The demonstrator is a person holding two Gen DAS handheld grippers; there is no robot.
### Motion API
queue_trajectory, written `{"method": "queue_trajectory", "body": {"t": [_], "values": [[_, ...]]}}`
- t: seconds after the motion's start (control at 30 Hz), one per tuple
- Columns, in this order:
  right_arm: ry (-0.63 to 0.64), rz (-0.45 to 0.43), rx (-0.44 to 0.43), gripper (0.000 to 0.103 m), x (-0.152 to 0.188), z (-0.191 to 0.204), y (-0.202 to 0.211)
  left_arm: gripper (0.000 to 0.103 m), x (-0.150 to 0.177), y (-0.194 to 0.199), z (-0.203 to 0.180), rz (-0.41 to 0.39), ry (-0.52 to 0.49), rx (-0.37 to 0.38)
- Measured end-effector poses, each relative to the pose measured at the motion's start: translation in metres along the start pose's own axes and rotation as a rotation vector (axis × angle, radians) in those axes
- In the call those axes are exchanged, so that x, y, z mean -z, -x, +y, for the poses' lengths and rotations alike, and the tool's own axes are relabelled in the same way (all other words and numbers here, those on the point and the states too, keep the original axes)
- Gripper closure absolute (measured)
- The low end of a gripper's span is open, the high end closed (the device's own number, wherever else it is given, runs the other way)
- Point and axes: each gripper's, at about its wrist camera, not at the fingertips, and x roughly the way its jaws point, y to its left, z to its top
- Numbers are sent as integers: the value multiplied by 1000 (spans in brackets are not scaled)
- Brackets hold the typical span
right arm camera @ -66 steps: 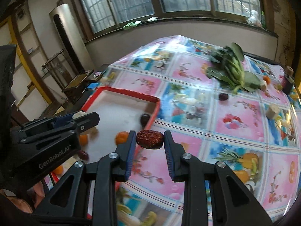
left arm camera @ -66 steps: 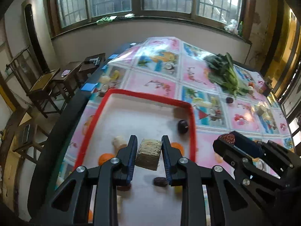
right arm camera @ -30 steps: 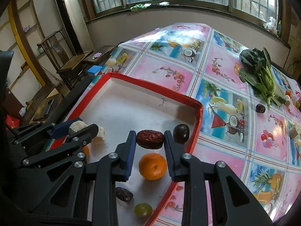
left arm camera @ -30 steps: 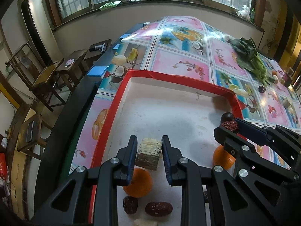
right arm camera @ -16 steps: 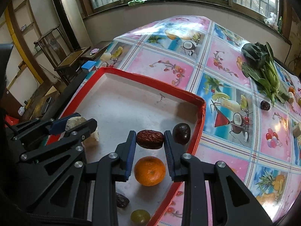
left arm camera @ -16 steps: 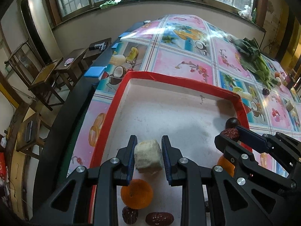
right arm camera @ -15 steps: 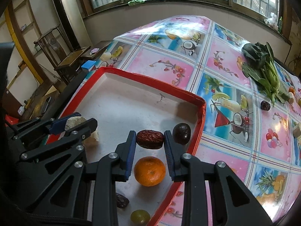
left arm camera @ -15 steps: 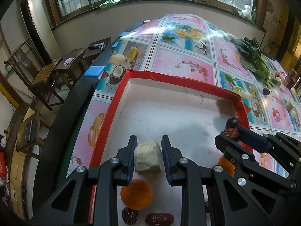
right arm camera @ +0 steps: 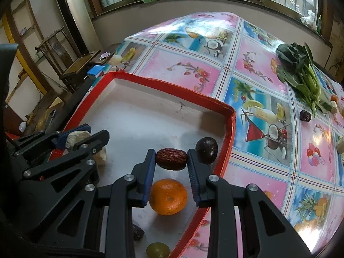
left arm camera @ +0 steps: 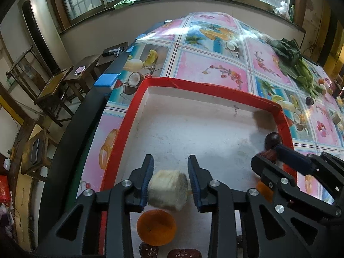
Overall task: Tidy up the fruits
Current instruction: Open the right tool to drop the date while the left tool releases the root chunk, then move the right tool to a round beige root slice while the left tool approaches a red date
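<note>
Over the red-rimmed tray, my left gripper is opening around the pale chunk; my right gripper pinches a red date, not yet dropped; one dark fruit waits outside.

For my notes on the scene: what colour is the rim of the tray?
The tray's rim is red, and its inside is white; the right wrist view shows it best.
</note>
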Motion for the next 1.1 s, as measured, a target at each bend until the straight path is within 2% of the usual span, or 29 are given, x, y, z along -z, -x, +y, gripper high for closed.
{"method": "queue_trajectory", "body": {"t": [0.07, 0.23, 0.47, 0.67, 0.9, 1.1], "values": [[-6, -3, 5, 71, 0, -1, 0, 60, 0, 0, 2, -1, 11, -1], [-26, -3, 16, 59, 2, -6, 0, 51, -1, 2, 7, -12, 27, -15], [-36, -14, 15, 51, 3, -8, 3, 47, -4, 11, 8, -35, 33, -9], [-55, -41, 1, 50, 4, -11, 14, 46, -8, 22, 2, -59, 28, 5], [-80, -91, -7, 50, 5, -22, 38, 44, -17, 36, -28, -93, 2, 37], [-124, -107, 34, 48, 17, -54, 57, 41, -25, 48, -81, -115, -53, 94]]}}
